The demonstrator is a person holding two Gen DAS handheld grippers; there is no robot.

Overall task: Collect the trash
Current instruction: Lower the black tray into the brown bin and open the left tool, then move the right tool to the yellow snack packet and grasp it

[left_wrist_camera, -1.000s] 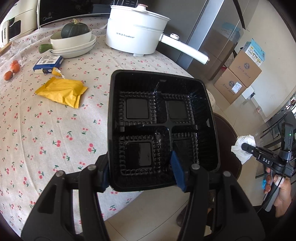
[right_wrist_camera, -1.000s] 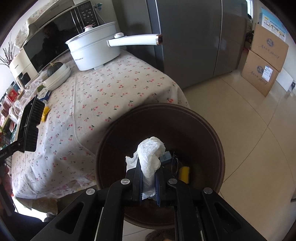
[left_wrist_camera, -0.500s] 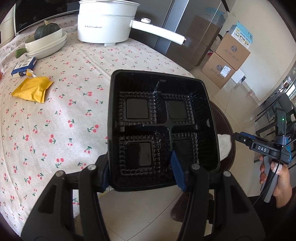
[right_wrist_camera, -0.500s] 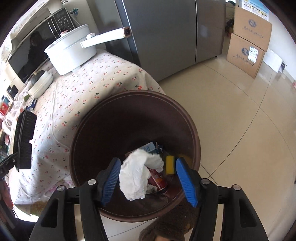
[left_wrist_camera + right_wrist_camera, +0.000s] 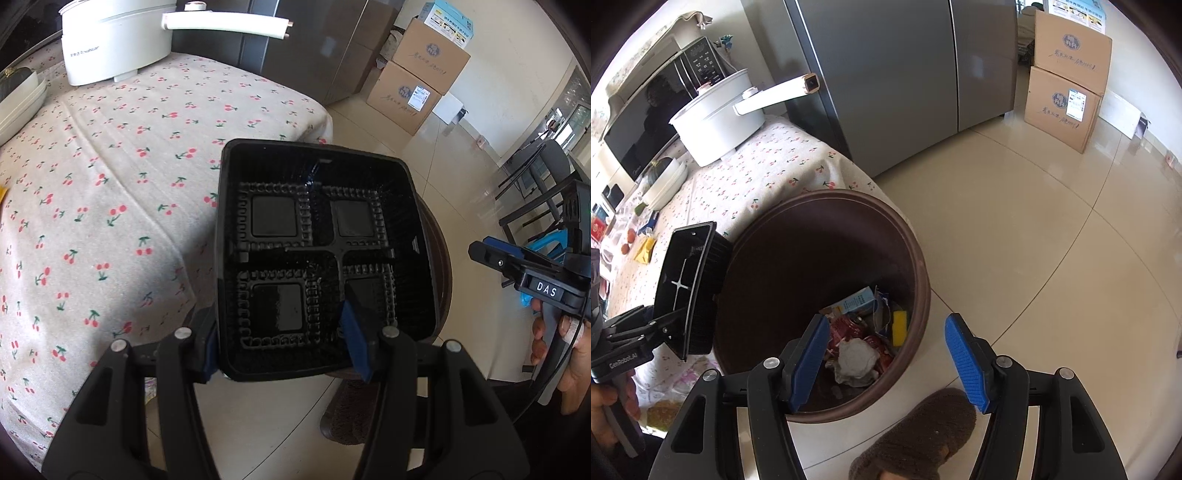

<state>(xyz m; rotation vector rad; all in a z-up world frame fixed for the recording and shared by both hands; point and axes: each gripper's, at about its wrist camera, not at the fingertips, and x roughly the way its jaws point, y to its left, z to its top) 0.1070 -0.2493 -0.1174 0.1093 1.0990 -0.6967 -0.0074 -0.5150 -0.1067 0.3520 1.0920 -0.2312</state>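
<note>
A black four-compartment plastic tray (image 5: 317, 236) is held by its near rim in my left gripper (image 5: 282, 332), which is shut on it. The tray hangs at the table's edge, beside the rim of the brown trash bin (image 5: 916, 251), and shows tilted in the right wrist view (image 5: 685, 280). My right gripper (image 5: 886, 343) stands open over the near side of the bin with nothing between its blue pads (image 5: 964, 354). A crumpled white tissue (image 5: 857, 360) lies in the bin on red wrappers, a blue carton and a yellow sponge.
The cherry-print tablecloth (image 5: 110, 184) carries a white long-handled pot (image 5: 110, 44), stacked bowls and a yellow packet (image 5: 645, 249). A grey fridge (image 5: 886, 74) and cardboard boxes (image 5: 1067, 103) stand behind on the tiled floor. A brown slipper (image 5: 923, 439) is below the bin.
My right gripper opened and let go of the white tissue, which dropped into the bin. My left gripper carried the black tray across the table to the bin's side.
</note>
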